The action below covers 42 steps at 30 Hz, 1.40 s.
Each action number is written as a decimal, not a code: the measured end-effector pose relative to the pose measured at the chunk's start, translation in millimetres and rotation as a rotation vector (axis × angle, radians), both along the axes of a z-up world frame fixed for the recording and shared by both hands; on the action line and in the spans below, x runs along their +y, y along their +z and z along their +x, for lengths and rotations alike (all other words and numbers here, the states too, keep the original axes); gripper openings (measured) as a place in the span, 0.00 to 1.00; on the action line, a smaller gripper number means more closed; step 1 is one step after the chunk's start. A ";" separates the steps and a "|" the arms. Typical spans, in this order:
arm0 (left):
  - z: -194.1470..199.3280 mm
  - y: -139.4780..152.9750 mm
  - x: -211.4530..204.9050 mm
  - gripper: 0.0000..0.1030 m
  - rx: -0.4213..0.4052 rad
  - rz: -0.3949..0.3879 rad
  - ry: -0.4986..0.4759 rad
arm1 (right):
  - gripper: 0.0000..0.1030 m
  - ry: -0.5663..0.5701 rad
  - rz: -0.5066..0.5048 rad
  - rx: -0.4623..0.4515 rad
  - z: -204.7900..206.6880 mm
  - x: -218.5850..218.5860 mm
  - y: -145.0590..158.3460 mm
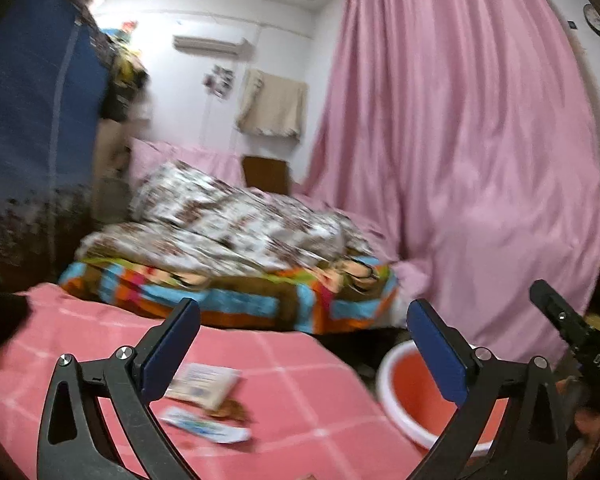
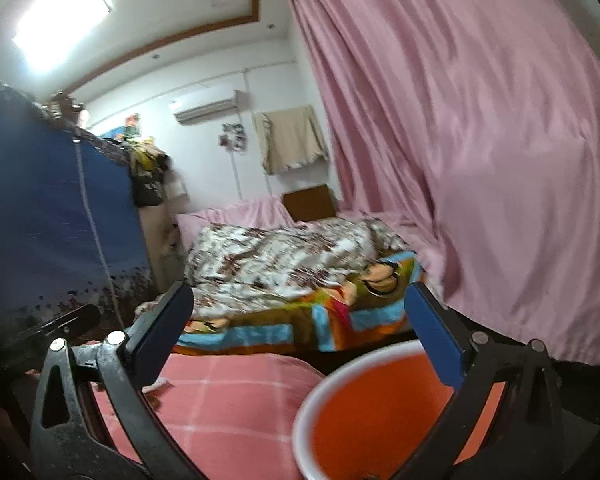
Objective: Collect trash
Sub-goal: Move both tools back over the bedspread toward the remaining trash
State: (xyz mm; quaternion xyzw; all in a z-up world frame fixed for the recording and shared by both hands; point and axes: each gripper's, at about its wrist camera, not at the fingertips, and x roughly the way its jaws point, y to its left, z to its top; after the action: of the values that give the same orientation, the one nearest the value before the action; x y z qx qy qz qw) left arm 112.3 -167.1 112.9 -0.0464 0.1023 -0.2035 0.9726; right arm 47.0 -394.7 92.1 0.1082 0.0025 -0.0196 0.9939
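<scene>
Hovering over the pink checked cover (image 1: 292, 364), the left gripper (image 1: 304, 334) has its jaws wide apart, holding nothing. Landmark: the orange bucket (image 1: 416, 396). Left of the bucket, on the cover, lie the trash bits: a pale paper packet (image 1: 206, 386), a white-blue wrapper (image 1: 206, 429), and a brown scrap (image 1: 232, 410) (blurry) touching the packet. Right gripper (image 2: 298, 326) is above the bucket rim (image 2: 320, 396), jaws also apart, empty. Beyond the bucket hangs a pink curtain (image 1: 460, 140).
</scene>
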 end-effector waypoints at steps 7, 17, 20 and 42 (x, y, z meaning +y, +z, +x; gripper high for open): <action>-13.0 -1.0 61.7 0.98 -0.038 0.007 0.132 | 1.00 0.102 -0.035 -0.052 9.1 49.5 4.1; -16.5 -18.2 128.6 0.98 -0.022 0.046 0.258 | 1.00 0.192 -0.086 -0.017 37.3 100.7 -3.4; -12.0 -27.0 138.0 0.98 -0.002 0.055 0.271 | 1.00 0.212 -0.097 0.007 48.3 113.7 -8.1; 72.2 -76.4 145.7 0.98 0.291 0.175 0.174 | 1.00 0.267 -0.203 0.344 126.3 159.6 -57.2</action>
State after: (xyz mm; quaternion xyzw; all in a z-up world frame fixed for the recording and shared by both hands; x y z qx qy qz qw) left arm 184.5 -21.4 36.5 0.0007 0.2549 -0.1003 0.9617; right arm 173.3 -235.2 34.8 0.0014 0.1841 0.0939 0.9784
